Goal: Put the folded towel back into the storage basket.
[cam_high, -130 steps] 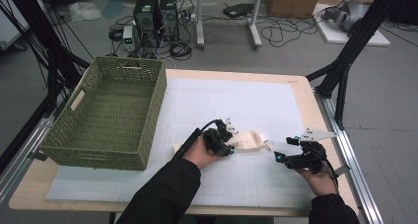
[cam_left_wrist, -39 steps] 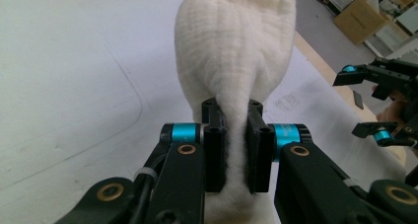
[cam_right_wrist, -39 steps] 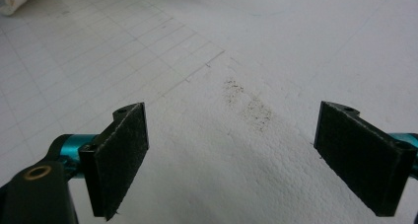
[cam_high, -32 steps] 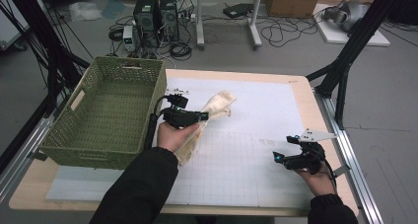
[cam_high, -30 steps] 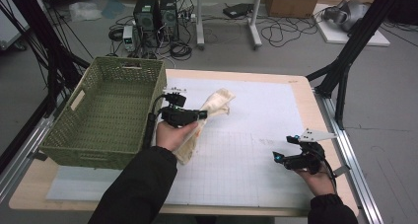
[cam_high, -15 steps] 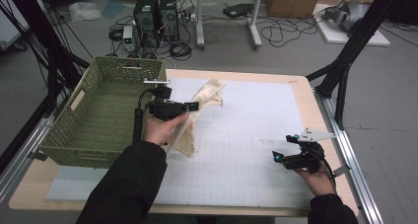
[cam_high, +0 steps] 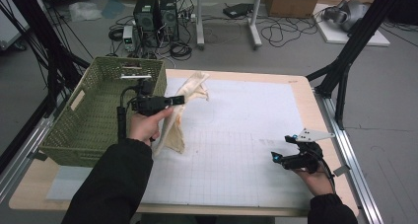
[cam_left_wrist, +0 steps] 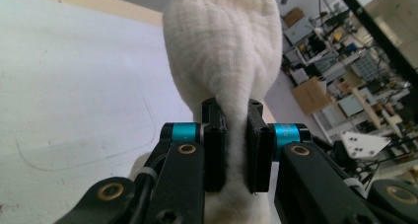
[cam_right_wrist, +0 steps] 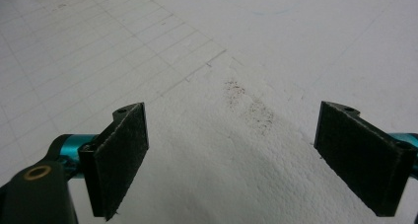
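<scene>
A cream-white cloth (cam_high: 185,108) hangs in the air over the table's left part, lifted off the mat beside the green basket (cam_high: 93,110). My left gripper (cam_high: 180,99) is shut on it, its tip pointing right; in the left gripper view the black pads (cam_left_wrist: 215,150) pinch a bunched fold of the cloth (cam_left_wrist: 222,46), which rises above them. Part of the cloth trails down behind the hand toward the mat. My right gripper (cam_high: 276,157) rests low at the table's right front, open, and its wide-apart pads (cam_right_wrist: 123,155) frame bare white mat with nothing between them.
The woven green basket stands along the table's left edge, close to my left hand. A white gridded mat (cam_high: 236,130) covers the tabletop. Black frame legs (cam_high: 345,61) rise at the right rear. Computers and cables lie on the floor beyond the table.
My left hand has carried the cloth up and to the left, from mid-table to beside the basket. The right gripper has stayed where it was.
</scene>
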Demonstrator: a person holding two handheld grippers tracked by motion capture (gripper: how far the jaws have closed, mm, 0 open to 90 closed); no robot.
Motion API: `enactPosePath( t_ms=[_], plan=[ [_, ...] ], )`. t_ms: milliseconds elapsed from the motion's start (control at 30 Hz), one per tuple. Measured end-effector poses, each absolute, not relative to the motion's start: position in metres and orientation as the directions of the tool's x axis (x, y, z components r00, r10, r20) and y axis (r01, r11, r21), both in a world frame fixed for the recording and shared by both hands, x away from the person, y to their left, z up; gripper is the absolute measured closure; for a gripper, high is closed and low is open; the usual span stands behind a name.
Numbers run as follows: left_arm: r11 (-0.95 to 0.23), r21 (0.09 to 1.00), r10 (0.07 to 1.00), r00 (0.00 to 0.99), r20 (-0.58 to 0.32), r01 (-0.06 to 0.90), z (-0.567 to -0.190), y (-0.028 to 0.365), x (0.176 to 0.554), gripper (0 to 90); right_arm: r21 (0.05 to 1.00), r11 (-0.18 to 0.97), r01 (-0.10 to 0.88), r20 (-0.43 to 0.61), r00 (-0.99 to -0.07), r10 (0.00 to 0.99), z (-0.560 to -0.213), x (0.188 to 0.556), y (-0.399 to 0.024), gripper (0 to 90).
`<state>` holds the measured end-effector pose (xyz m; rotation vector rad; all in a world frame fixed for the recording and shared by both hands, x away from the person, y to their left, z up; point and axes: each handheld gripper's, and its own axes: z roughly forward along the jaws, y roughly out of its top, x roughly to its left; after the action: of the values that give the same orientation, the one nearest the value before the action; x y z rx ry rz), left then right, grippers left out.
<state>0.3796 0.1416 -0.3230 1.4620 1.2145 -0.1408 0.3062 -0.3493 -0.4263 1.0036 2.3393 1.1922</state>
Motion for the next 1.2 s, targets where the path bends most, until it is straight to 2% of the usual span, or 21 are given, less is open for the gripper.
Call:
enactPosePath(
  t_ms=[633, 1200],
  plan=[
    [0.333, 0.635, 0.586, 0.374, -0.718, 0.697, -0.313, 0.179, 0.381, 80.9, 0.796, 0.414, 0.442, 0.024, -0.707, 0.707, -0.429, 0.308, -0.345, 12.4],
    [0.397, 0.602, 0.591, 0.309, -0.745, 0.693, -0.326, 0.21, 0.387, 81.0, 0.795, 0.416, 0.441, 0.029, -0.712, 0.701, -0.429, 0.31, -0.343, 12.4]
  ],
)
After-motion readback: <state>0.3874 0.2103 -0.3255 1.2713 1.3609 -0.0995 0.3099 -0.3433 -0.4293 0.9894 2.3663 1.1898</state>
